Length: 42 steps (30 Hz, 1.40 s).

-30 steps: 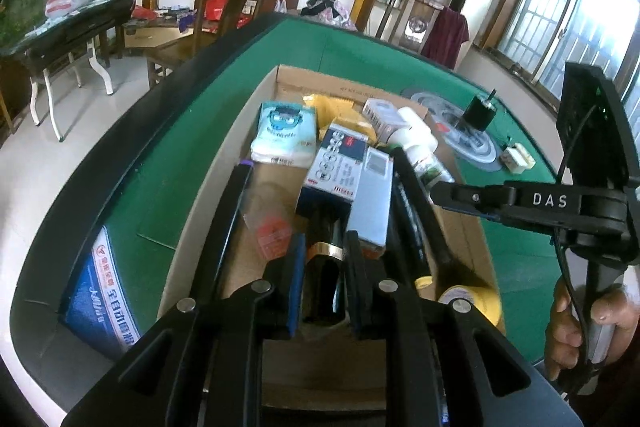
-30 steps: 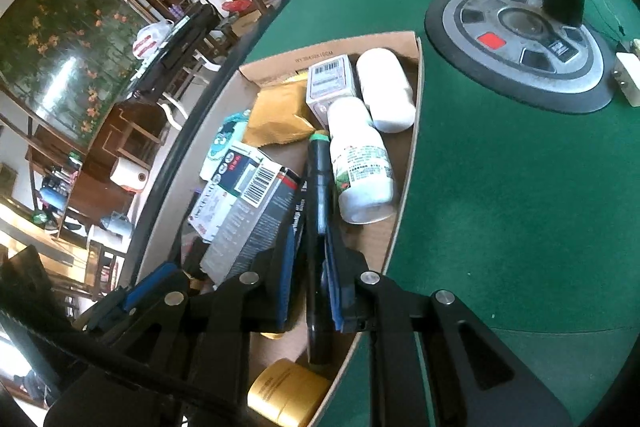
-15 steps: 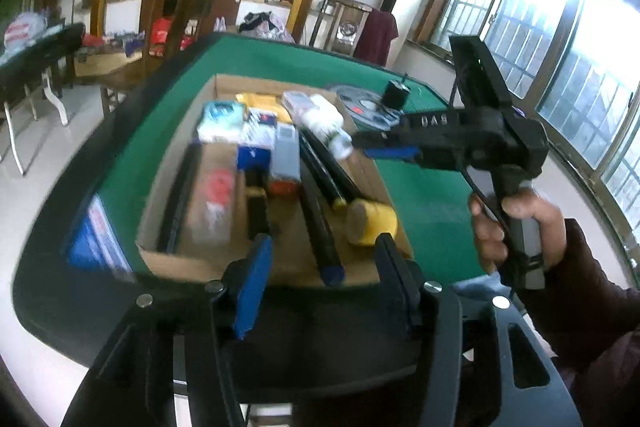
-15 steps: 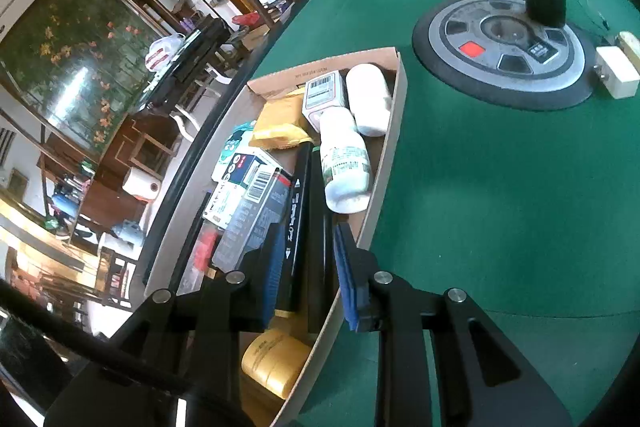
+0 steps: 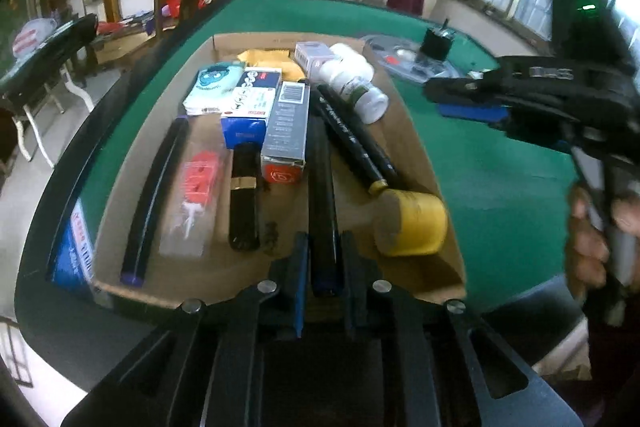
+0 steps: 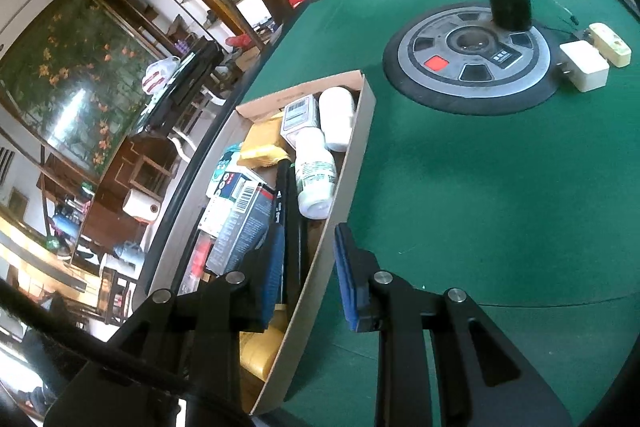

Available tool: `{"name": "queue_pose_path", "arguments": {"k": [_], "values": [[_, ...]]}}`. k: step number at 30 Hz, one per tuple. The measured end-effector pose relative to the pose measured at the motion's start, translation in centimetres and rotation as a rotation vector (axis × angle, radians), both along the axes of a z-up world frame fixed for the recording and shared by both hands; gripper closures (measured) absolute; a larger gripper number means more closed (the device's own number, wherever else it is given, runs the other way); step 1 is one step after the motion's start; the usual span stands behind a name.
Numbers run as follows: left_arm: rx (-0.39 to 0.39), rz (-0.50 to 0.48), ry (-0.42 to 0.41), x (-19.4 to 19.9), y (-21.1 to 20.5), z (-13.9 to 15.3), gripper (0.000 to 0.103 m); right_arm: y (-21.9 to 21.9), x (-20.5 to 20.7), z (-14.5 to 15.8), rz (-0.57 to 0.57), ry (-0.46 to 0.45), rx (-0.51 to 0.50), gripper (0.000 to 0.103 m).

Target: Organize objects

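Box (image 5: 420,163) of cardboard sits on the green table (image 5: 500,187) and is full of goods laid lengthwise. From the left wrist view, the left gripper (image 5: 325,255) is at the near edge. Its jaws have just closed and now pinch the near end of a dark pen (image 5: 320,167), which lies along the box floor. Left of the pen is a grey carton (image 5: 286,123). To the right, two black markers (image 5: 352,135) slant toward a yellow spool (image 5: 416,223) in the near right corner. A white bottle (image 5: 356,83) lies farther back. The right gripper (image 5: 452,103), blurred, is out over the felt to the right of the box, its handle in a hand (image 5: 592,235).

From the right wrist view, the right gripper (image 6: 308,267) has just been opening. Its blue pads are spread either side of the box's right wall, one over the box and one over the felt, and press on nothing. The bottle lies against that wall inside. Beyond the box a grey disc (image 6: 472,67) is set in the table, with a black cylinder (image 6: 510,7) on its far rim and a white plug (image 6: 584,71) beside it.
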<state>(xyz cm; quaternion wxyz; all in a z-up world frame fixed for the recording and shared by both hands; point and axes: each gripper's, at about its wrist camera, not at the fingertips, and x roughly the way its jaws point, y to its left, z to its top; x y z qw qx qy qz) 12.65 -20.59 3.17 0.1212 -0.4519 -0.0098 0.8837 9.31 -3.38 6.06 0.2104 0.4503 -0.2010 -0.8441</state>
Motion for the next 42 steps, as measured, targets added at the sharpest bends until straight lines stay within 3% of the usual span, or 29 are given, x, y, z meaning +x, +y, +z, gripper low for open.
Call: {"name": "queue_pose_path", "arguments": {"k": [6,8,10,17,21,23,27,31,42], "values": [[0.015,0.021,0.042,-0.4,0.8,0.7,0.084,-0.1,0.7,-0.1,0.019,0.002,0.029,0.077],[0.004,0.024,0.072,0.2,1.1,1.2,0.055,-0.2,1.0,-0.3,0.015,0.014,0.046,0.068],[-0.030,0.055,0.146,1.2,1.3,2.2,0.042,-0.4,1.4,-0.3,0.010,0.033,0.072,0.064],[-0.154,0.197,0.329,3.0,1.4,4.8,0.019,-2.1,3.2,0.1,-0.002,0.129,0.221,0.055],[-0.173,0.261,0.371,3.3,0.6,5.1,0.018,-3.1,4.2,0.4,0.002,0.166,0.266,0.051],[-0.166,0.313,0.382,3.5,-0.1,5.4,0.013,-3.5,4.5,0.4,0.010,0.174,0.281,0.050],[-0.105,0.368,0.378,3.9,-1.7,5.5,0.010,-4.0,5.2,0.4,0.012,0.199,0.322,0.050],[-0.121,0.439,0.371,3.9,-2.7,5.4,0.010,-4.4,5.9,0.3,0.021,0.214,0.345,0.050],[-0.098,0.479,0.336,4.1,-3.6,4.8,0.008,-5.6,7.1,0.6,0.052,0.245,0.390,0.050]]}}
